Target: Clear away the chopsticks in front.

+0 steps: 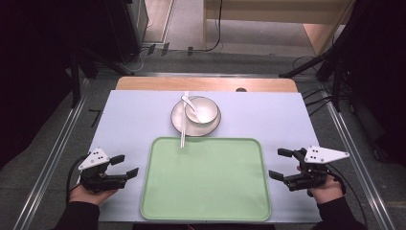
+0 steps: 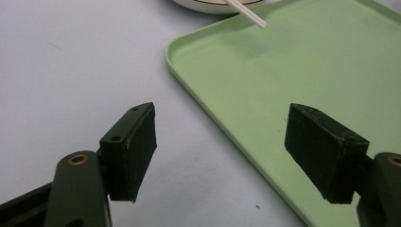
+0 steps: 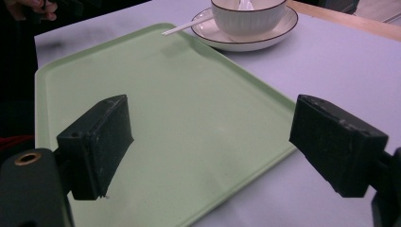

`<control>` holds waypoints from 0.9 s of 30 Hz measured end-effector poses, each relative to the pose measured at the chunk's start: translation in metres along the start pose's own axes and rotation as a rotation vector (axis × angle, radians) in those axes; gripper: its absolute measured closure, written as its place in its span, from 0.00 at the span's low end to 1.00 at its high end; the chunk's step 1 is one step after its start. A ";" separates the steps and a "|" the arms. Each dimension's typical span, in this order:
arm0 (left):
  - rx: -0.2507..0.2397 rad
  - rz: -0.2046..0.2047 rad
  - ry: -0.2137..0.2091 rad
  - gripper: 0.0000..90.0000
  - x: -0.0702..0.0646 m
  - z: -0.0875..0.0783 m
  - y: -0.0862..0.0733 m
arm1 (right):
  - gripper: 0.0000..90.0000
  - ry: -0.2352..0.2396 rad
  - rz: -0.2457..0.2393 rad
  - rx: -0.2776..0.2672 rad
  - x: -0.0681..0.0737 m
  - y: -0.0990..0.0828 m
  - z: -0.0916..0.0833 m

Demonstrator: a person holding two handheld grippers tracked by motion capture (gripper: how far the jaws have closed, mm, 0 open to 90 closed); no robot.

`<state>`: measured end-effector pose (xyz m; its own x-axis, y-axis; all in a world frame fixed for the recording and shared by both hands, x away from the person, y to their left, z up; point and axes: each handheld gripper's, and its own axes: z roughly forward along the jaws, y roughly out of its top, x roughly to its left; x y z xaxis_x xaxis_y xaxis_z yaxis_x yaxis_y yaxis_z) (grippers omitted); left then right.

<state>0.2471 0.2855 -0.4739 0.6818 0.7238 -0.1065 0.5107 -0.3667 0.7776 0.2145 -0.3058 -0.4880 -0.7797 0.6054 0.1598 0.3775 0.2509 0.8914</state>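
A pale green tray (image 1: 206, 179) lies empty at the front middle of the table. Behind it a white bowl (image 1: 202, 110) with a white spoon (image 1: 190, 103) in it stands on a white plate (image 1: 179, 117). White chopsticks (image 1: 184, 122) rest across the plate, their tips reaching over the tray's far edge. My left gripper (image 1: 124, 165) is open just left of the tray, held in a hand. My right gripper (image 1: 280, 164) is open just right of the tray. In the left gripper view the tray's corner (image 2: 283, 75) lies ahead between the jaws. The right gripper view shows tray (image 3: 165, 109) and bowl (image 3: 248, 16).
A pale mat (image 1: 129, 120) covers the table; a wooden strip (image 1: 206, 84) runs along its far edge. Metal rails (image 1: 52, 158) flank the table on both sides. Dark stands and cables (image 1: 330, 62) sit on the floor beyond.
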 end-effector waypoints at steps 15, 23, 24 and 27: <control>0.000 -0.032 -0.013 0.32 0.003 -0.002 -0.001 | 0.16 -0.002 -0.001 0.002 0.000 0.000 0.000; -0.010 -0.031 -0.011 0.34 0.004 -0.003 -0.002 | 0.16 -0.001 0.000 0.002 0.000 0.000 0.000; -0.013 -0.031 -0.012 0.35 0.004 -0.003 -0.002 | 0.16 -0.002 -0.001 0.002 0.000 0.000 0.000; -0.015 -0.039 -0.024 0.35 0.004 -0.003 -0.002 | 0.16 -0.002 0.000 0.002 0.000 0.000 0.000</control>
<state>0.2474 0.2912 -0.4735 0.6740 0.7230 -0.1515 0.5295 -0.3299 0.7816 0.2147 -0.3059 -0.4884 -0.7789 0.6066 0.1590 0.3782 0.2522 0.8907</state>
